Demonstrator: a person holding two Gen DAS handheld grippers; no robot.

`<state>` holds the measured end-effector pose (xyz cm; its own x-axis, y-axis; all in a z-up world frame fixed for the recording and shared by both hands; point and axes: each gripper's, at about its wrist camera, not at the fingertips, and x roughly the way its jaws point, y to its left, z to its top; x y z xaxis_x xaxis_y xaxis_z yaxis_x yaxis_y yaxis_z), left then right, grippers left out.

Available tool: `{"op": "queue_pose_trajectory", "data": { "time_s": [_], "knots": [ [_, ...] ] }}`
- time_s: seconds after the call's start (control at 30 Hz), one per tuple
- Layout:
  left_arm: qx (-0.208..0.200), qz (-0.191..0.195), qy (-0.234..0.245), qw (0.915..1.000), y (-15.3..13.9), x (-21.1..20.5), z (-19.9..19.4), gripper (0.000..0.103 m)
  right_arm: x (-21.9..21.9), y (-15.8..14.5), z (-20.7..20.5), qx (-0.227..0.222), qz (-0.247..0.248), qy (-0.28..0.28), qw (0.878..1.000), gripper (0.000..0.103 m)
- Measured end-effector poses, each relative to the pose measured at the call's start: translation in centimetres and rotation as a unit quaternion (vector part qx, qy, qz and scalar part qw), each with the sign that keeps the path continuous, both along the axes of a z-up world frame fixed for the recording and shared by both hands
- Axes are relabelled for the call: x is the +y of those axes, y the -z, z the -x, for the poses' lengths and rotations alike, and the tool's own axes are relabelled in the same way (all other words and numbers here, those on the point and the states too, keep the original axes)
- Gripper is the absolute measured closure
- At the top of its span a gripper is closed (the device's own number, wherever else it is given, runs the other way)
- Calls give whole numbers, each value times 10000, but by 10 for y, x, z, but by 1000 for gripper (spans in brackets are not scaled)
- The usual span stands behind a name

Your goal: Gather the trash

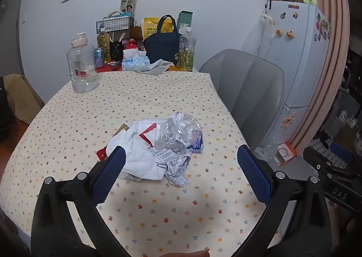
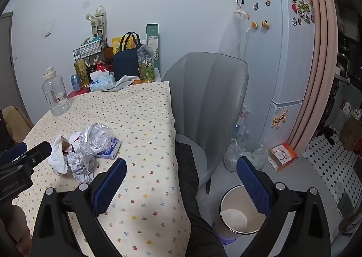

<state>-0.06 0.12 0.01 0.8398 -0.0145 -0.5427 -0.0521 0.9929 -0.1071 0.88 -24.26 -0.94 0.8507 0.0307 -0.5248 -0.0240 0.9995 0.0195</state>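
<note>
A heap of trash (image 1: pixel 158 143) lies in the middle of the flower-print tablecloth (image 1: pixel 158 211): crumpled white paper, a crushed clear plastic bottle (image 1: pixel 181 131), a printed receipt (image 1: pixel 174 164) and a small blue pack. My left gripper (image 1: pixel 181 166) hovers just short of the heap, open, nothing between its blue pads. The same heap (image 2: pixel 81 148) shows left in the right wrist view. My right gripper (image 2: pixel 181 177) hangs open over the table's right edge, above a white bin (image 2: pixel 239 211) on the floor. The other gripper's black body (image 2: pixel 20 166) pokes in from the left.
A grey chair (image 2: pixel 210 103) stands at the table's right side. A big clear jug (image 1: pixel 82 67), bottles, a tissue pack (image 1: pixel 134 62) and a dark bag (image 1: pixel 163 45) crowd the far end. A fridge (image 2: pixel 282 58), plastic bags and an orange box (image 2: pixel 282 156) stand beyond.
</note>
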Motion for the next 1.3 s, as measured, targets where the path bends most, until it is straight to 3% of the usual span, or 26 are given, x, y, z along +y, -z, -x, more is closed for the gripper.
{"op": "queue_pose_trajectory", "data": {
  "time_s": [0.57, 0.73, 1.3],
  "knots": [
    [77, -120, -73, 9999, 2, 1, -2, 5, -3, 7, -5, 43, -61, 6, 10000, 8],
    [65, 30, -101, 9999, 2, 7, -1, 5, -1, 6, -6, 57, -70, -18, 10000, 8],
    [14, 14, -133, 9999, -1, 11, 0, 5, -2, 5, -8, 41, -133, -10, 9999, 8]
  ]
}}
